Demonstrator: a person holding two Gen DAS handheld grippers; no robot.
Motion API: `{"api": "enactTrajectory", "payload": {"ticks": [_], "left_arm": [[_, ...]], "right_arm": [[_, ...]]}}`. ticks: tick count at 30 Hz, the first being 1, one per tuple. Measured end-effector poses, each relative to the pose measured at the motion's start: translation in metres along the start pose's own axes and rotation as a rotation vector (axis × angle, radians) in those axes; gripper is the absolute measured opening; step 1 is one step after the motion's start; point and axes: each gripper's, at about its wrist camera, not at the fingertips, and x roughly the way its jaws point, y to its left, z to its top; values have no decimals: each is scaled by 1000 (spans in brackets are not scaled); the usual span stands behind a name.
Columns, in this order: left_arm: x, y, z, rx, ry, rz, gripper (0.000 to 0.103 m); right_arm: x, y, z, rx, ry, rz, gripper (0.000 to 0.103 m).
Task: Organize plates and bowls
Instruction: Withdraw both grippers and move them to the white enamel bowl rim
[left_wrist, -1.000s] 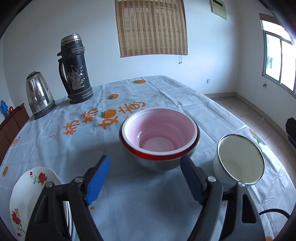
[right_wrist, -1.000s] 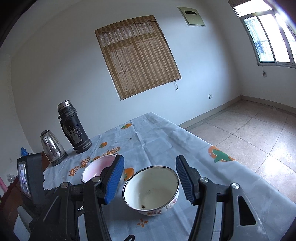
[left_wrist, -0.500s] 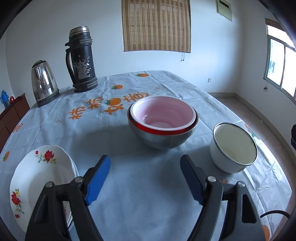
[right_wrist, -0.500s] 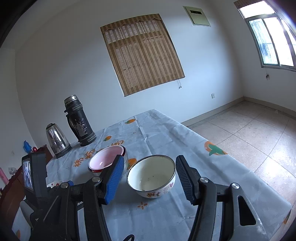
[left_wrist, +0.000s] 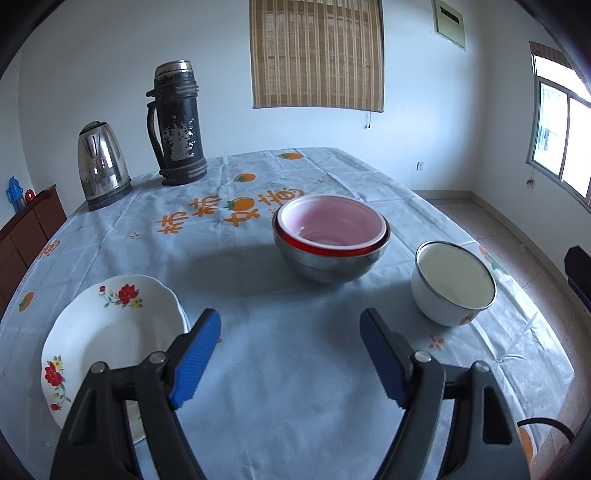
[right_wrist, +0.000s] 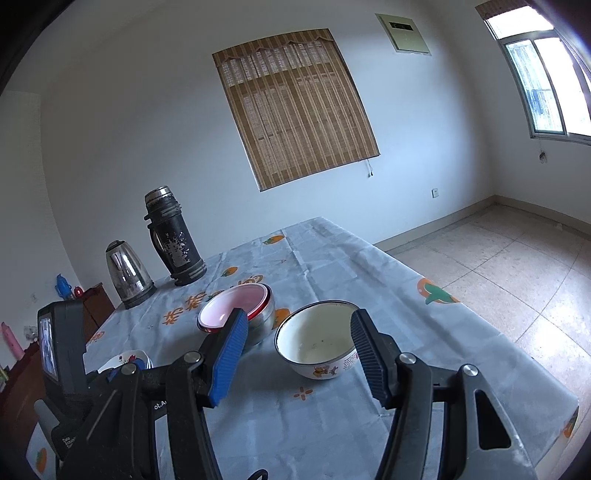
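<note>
A pink bowl with a red rim (left_wrist: 330, 227) (right_wrist: 236, 302) sits nested inside a steel bowl (left_wrist: 328, 264) in the middle of the table. To its right stands a white enamel bowl (left_wrist: 454, 284) (right_wrist: 314, 338) on its own. A white plate with red flowers (left_wrist: 107, 332) (right_wrist: 127, 360) lies at the near left. My left gripper (left_wrist: 290, 345) is open over bare cloth, short of the nested bowls, holding nothing. My right gripper (right_wrist: 295, 345) is open too, hovering in front of the enamel bowl without touching it.
A dark thermos flask (left_wrist: 177, 125) and a steel kettle (left_wrist: 101, 166) stand at the table's far left. The patterned tablecloth (left_wrist: 295, 387) covers the table. Its right edge drops to a tiled floor (right_wrist: 498, 277). A wooden cabinet (left_wrist: 26, 229) stands at left.
Both grippers have drawn back from the bowls, so the bowls look smaller and farther. The flowered plate has come fully into the left wrist view. Both openings are unchanged.
</note>
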Motion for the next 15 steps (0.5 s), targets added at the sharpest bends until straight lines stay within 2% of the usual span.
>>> {"api": "enactTrajectory", "payload": {"ticks": [7,15], "left_arm": [[-9,3,5,-7,-7,-23,79],[-26,-4,9,34,-39,-17,79]], "right_arm": [[1,3,-2,8,-1,6,60],[1,14,-6,-8,13,29,60]]}}
